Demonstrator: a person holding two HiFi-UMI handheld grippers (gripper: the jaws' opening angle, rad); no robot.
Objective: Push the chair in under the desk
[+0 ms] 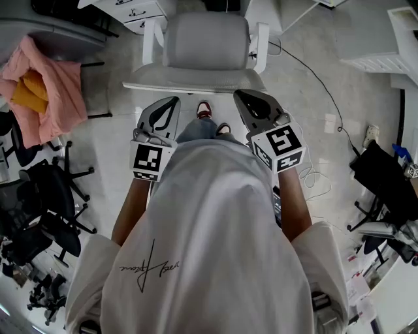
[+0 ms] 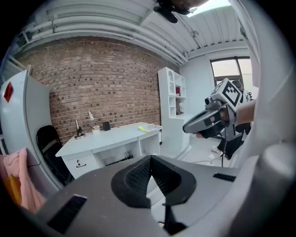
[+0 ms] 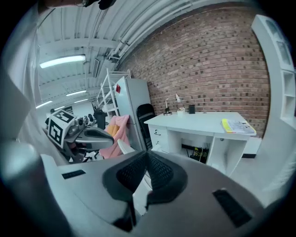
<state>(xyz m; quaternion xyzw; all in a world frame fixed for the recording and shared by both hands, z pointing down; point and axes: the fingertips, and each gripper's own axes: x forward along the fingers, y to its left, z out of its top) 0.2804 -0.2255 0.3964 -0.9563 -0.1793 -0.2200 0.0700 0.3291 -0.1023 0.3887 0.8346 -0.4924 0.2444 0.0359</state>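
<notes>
A white office chair [image 1: 206,49] stands just ahead of me in the head view, its back toward me and its seat facing the white desk [image 1: 134,10] at the top edge. My left gripper [image 1: 171,101] and right gripper [image 1: 240,94] are held side by side just short of the chair's back, not touching it. Both are shut with nothing between the jaws. In the left gripper view the shut left gripper [image 2: 150,159] points at the desk [image 2: 111,136]. The right gripper [image 3: 147,155] also faces the desk [image 3: 203,121].
A pink cloth [image 1: 49,85] lies draped over a chair at the left, with black office chairs [image 1: 46,196] below it. A cable [image 1: 313,72] runs over the floor at the right, near another black chair [image 1: 385,176]. A white shelf unit [image 2: 171,111] stands beside the desk.
</notes>
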